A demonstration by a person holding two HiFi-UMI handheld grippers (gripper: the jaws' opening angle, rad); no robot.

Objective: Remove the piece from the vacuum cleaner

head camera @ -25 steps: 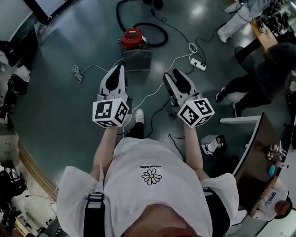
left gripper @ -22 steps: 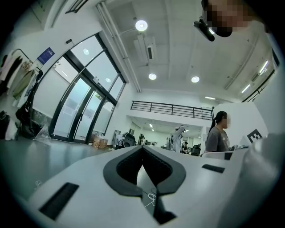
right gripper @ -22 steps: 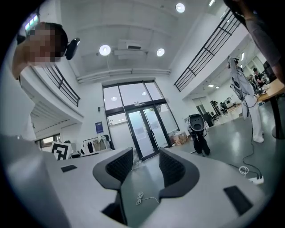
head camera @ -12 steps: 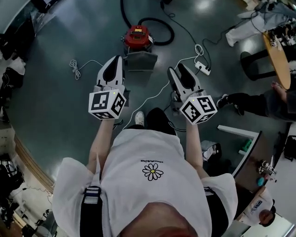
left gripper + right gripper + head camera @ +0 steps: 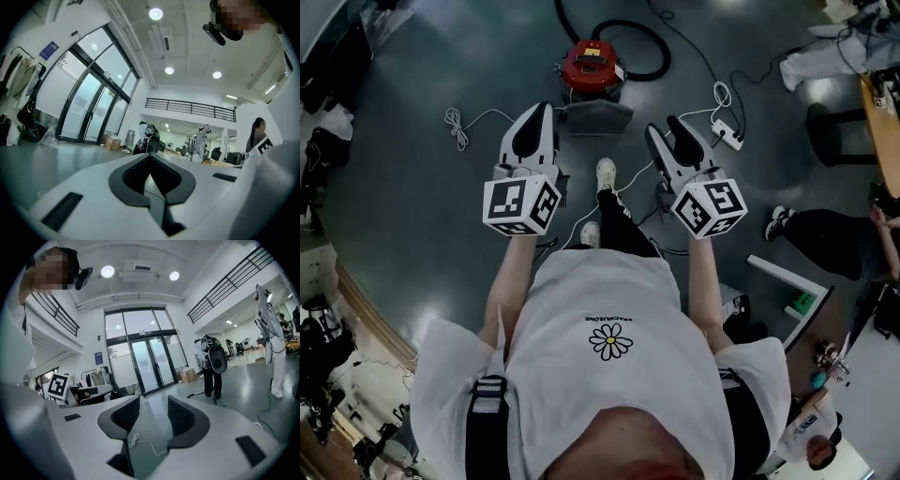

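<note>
Standing nearer the red vacuum cleaner (image 5: 592, 64) than a second ago: the person has stepped forward, with one white shoe (image 5: 606, 172) now ahead between the two grippers and the other shoe (image 5: 589, 234) behind it. Both grippers are held out in front much as before, above the grey floor (image 5: 412, 216)

Vacuum cleaner: far centre of the head view, on the floor, beyond both grippers and touched by neither. It has a round red canister. A black hose (image 5: 652, 58) loops off its right side and away to the far edge. A grey flat piece (image 5: 595, 117) lies against the canister's near side, so the unit's long axis runs far to near with the grey end toward the person. The piece itself is widest left to right

Left gripper (image 5: 542, 112): jaws together, tips meeting, nothing between them. It points far, just left of the grey piece

Right gripper (image 5: 666, 127): jaws apart and empty. Only floor and a white cable (image 5: 135, 439) with a coiled end show through the gap

White power strip (image 5: 727, 132): on the floor right of the vacuum cleaner, near the right gripper's tips

Second person (image 5: 825, 239): dark-trousered legs at the right edge, well apart from the vacuum cleaner
</note>
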